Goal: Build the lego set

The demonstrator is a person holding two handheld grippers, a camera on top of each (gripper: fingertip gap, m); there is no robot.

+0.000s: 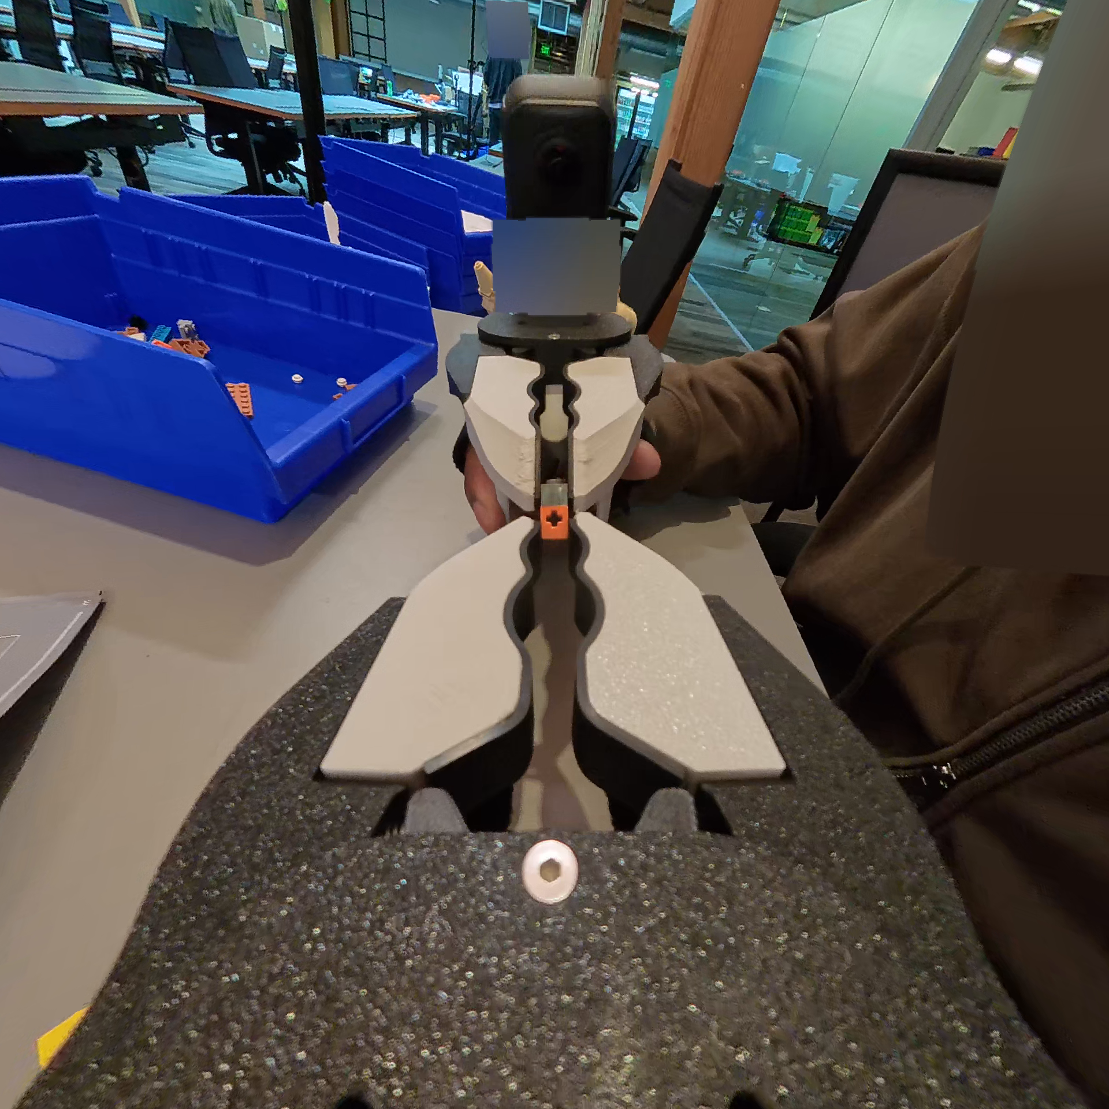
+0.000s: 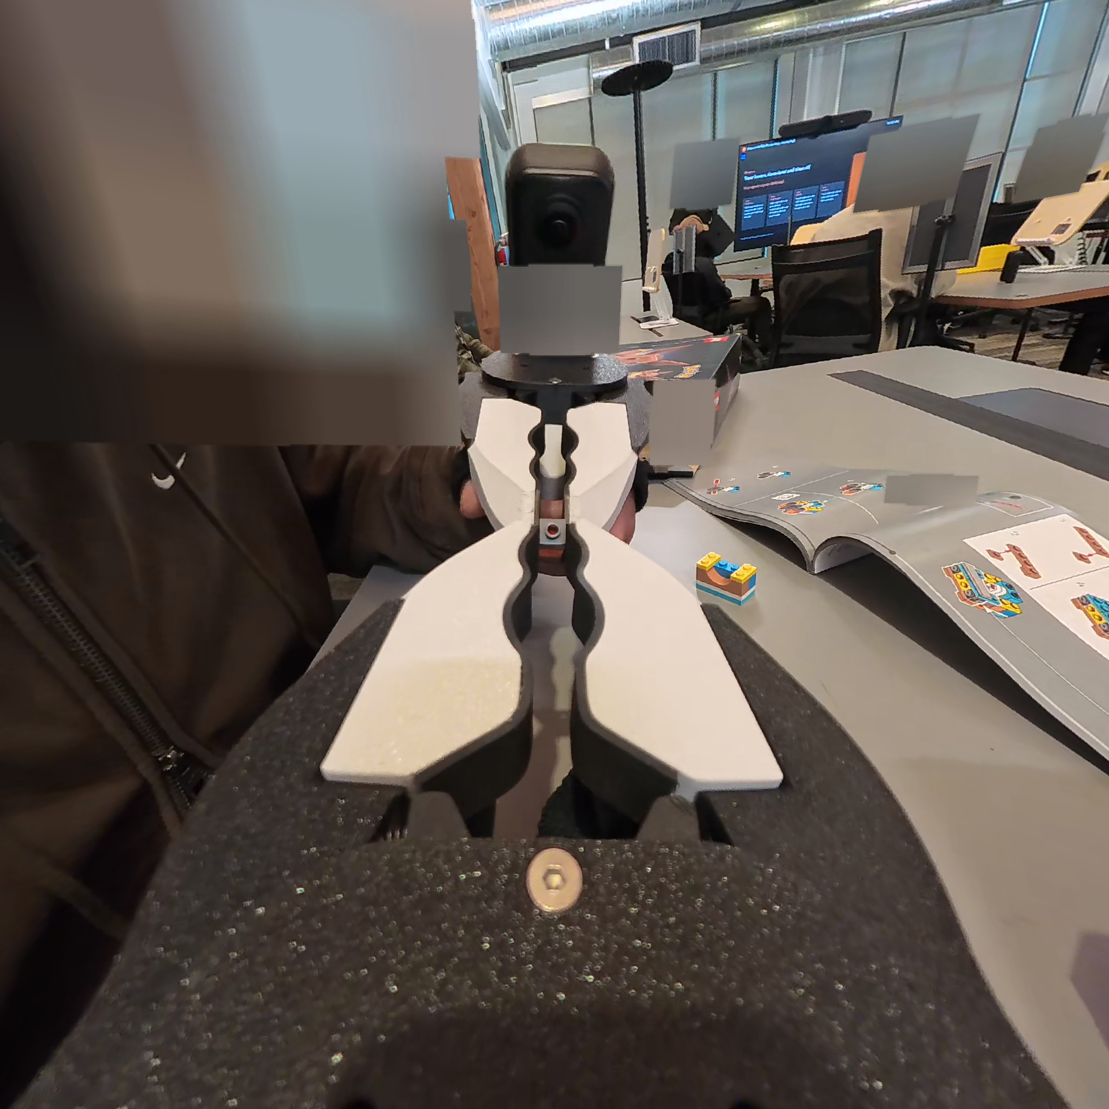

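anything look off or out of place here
Nothing stands out. The two hand-held grippers meet tip to tip above the table, the left on an orange piece, the right on a grey piece. The small build sits upright beside the open booklet.

Your fingers are matt, finely grained pale plastic, set in a black, pebbly, speckled base with a shiny metal screw. To your left, the blue bin is smooth, glossy plastic. The tabletop looks matt grey and smooth. On your right, the booklet is satin paper. Your sleeve is soft brown cloth; the far post is wood.
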